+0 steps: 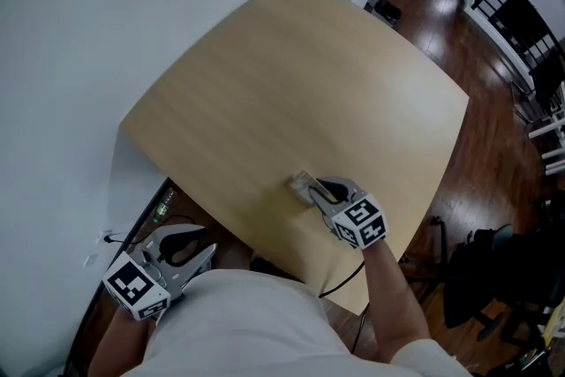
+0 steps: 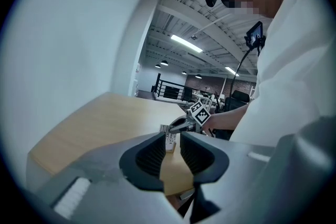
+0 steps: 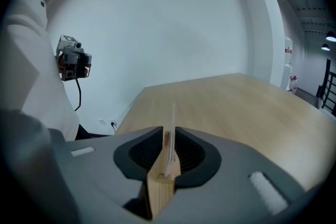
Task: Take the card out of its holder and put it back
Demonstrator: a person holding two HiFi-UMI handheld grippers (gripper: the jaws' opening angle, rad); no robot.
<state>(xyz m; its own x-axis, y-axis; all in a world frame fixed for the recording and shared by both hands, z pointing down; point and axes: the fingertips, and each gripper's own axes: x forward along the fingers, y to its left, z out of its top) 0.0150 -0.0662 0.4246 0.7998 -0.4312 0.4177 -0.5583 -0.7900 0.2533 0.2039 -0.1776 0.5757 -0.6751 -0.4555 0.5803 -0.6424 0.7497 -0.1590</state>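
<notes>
Head view: right gripper [image 1: 316, 188] straddles the upright card [image 1: 303, 183], jaws barely apart, by the table [image 1: 309, 84] edge; left gripper [image 1: 207, 241] spread, off-table.

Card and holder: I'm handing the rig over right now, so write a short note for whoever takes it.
Right gripper: open, fingers either side of the card, apparently not pressing it yet.
Left gripper: open, empty, held off the table.
Card stands upright in its wooden holder, near the table's edge by the person.
Done: card not yet out.
Left: grip the card, lift it out, slot it back.
</notes>
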